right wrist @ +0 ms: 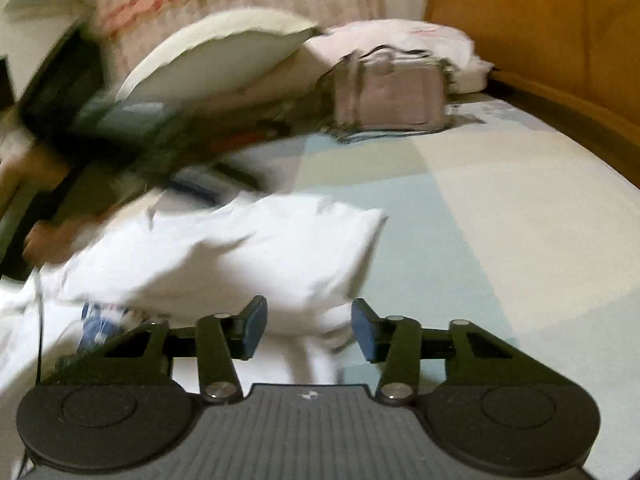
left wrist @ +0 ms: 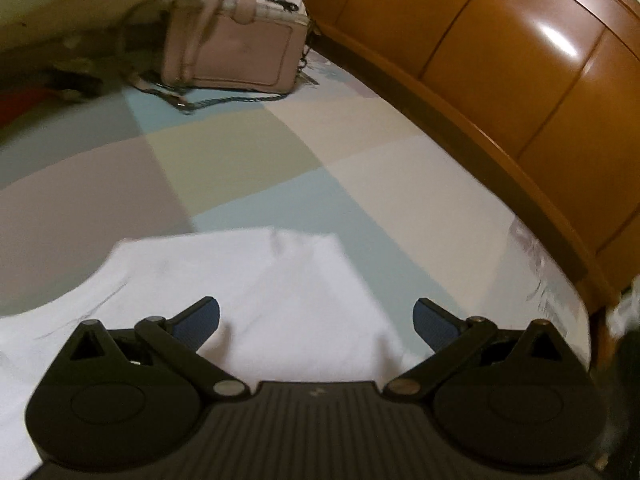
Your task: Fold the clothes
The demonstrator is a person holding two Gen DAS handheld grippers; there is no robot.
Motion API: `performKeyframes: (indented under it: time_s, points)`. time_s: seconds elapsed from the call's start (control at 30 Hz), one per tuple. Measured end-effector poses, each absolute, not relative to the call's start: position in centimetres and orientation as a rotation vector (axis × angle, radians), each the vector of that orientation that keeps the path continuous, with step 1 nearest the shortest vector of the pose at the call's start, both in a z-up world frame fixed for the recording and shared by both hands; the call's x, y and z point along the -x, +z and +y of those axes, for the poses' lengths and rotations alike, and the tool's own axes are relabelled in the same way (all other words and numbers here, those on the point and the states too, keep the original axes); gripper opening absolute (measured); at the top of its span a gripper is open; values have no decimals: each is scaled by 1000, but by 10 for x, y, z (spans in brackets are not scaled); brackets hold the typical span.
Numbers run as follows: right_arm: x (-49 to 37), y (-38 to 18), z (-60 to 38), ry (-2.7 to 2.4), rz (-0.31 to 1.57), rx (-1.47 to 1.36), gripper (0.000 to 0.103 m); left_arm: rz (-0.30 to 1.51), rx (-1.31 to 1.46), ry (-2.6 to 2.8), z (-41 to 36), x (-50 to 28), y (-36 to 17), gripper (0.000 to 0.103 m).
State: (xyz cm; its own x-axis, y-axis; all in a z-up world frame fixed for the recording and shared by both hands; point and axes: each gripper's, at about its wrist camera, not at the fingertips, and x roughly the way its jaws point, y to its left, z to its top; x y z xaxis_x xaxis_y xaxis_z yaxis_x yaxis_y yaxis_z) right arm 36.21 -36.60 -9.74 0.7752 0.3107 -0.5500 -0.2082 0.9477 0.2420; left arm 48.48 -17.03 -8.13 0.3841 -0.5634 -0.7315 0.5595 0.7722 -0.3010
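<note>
A white garment (left wrist: 248, 292) lies on the pastel patchwork bed sheet (left wrist: 256, 160), its far edge folded flat. My left gripper (left wrist: 316, 322) is wide open just above the garment's near part, holding nothing. In the right wrist view the same white garment (right wrist: 240, 256) lies bunched, with a blue printed patch (right wrist: 100, 324) at the lower left. My right gripper (right wrist: 308, 330) is partly open over the garment's near edge, with cloth showing between the fingers but not clamped.
A pink handbag (left wrist: 236, 48) with a chain strap lies at the far end of the bed; it also shows in the right wrist view (right wrist: 392, 96). A wooden headboard (left wrist: 520, 72) runs along the right. Pillows (right wrist: 224, 60) and dark clutter (right wrist: 100, 128) lie far left.
</note>
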Motion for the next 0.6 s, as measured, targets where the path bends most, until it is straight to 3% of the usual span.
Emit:
performKeyframes:
  time_s: [0.07,0.13,0.17,0.6]
  points:
    - [-370,-99,-380,253,618,-223,40,915,-43,-678,-151,-471,-83,102]
    - [-373,-104,-388,236,624,-272,26,899,-104,-643,-136,-460,-84,102]
    - [-376,-105,-388,233,623,-284,14,889,-139,-626,-129,-452,-82,102]
    - [-384,-111,-392,22,672,-263,17,895,-172,-539,-67,-415,-74,102]
